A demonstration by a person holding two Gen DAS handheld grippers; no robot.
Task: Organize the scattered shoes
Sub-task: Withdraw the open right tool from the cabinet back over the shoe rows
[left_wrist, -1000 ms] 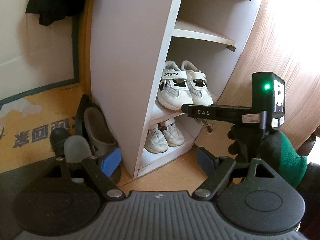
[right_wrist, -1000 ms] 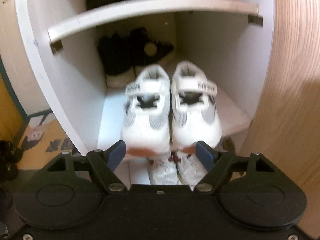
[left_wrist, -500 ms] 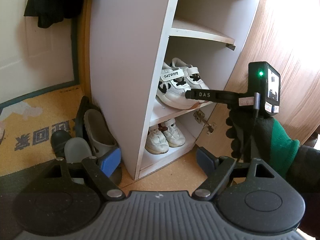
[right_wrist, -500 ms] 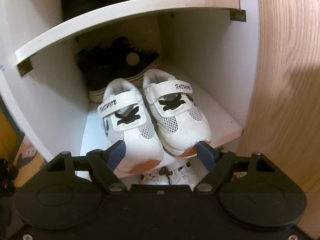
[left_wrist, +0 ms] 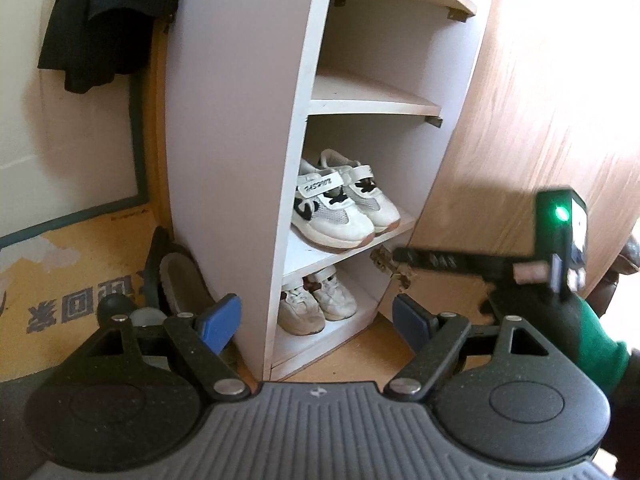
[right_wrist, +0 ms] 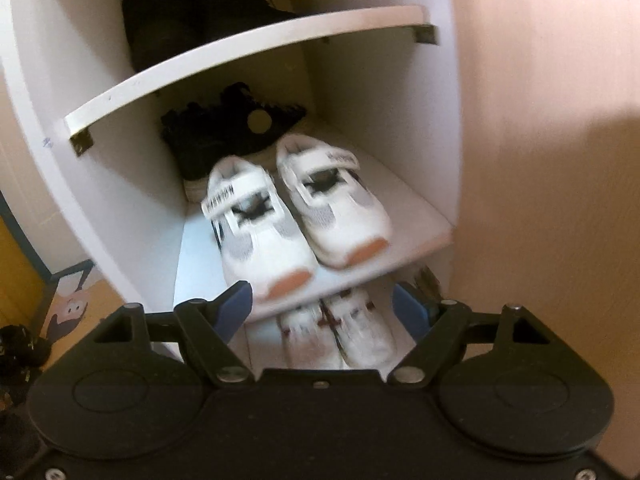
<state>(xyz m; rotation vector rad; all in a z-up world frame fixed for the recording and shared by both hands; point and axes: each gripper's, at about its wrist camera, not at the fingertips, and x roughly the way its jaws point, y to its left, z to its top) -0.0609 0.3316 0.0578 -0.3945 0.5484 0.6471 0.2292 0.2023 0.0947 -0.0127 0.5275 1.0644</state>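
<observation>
A pair of white strap sneakers (left_wrist: 340, 208) stands side by side on a low shelf of the white shoe cabinet (left_wrist: 240, 128), toes outward; it also shows in the right wrist view (right_wrist: 296, 216). A smaller white pair (left_wrist: 316, 308) sits on the bottom shelf. Black shoes (right_wrist: 228, 136) stand behind the white pair. My left gripper (left_wrist: 316, 320) is open and empty, low in front of the cabinet. My right gripper (right_wrist: 322, 306) is open and empty, a little back from the shelf edge; its body shows in the left wrist view (left_wrist: 520, 264).
Grey slippers and dark shoes (left_wrist: 176, 284) lie on the floor left of the cabinet, on a yellow mat (left_wrist: 60, 264). The open wood-grain door (left_wrist: 540, 112) stands on the right. More black shoes (right_wrist: 192, 20) fill a higher shelf. Dark clothing (left_wrist: 104, 20) hangs at upper left.
My right gripper has drawn back and down from the shelf, open, leaving the white sneakers there. My left gripper's view has shifted a little away from the cabinet.
</observation>
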